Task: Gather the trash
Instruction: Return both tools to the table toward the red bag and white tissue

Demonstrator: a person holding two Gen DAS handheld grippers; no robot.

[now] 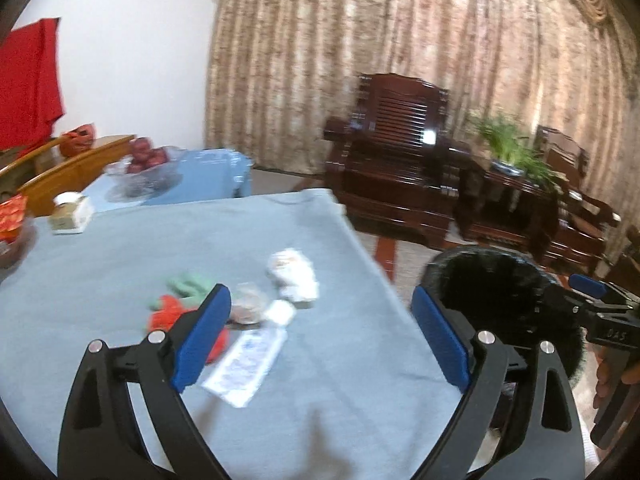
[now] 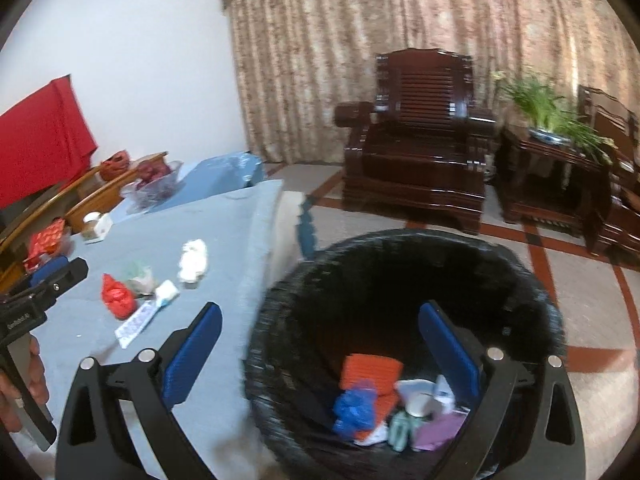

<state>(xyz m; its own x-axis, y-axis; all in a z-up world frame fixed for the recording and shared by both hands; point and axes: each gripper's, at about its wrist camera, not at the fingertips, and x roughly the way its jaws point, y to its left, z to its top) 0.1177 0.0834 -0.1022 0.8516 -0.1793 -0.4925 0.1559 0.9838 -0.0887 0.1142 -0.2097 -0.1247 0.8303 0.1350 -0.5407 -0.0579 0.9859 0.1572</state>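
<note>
Trash lies on the blue tablecloth (image 1: 120, 248): a crumpled white tissue (image 1: 294, 276), a red crumpled wrapper (image 1: 170, 312), a green scrap (image 1: 186, 284), a small clear wrapper (image 1: 250, 304) and a flat white sachet (image 1: 248, 364). My left gripper (image 1: 320, 336) is open and empty just above this pile. My right gripper (image 2: 320, 356) is open and empty over the black bin (image 2: 400, 264), which holds several pieces of trash (image 2: 372, 396). The red wrapper (image 2: 116, 296) and tissue (image 2: 194, 260) also show in the right wrist view. The bin (image 1: 492, 276) stands right of the table.
A tissue box (image 1: 72, 214) and a glass bowl of red fruit (image 1: 146, 168) sit at the table's far side. A dark wooden armchair (image 2: 420, 148) and a side table with a plant (image 2: 548, 120) stand by the curtain. The table edge (image 2: 256, 264) meets the bin.
</note>
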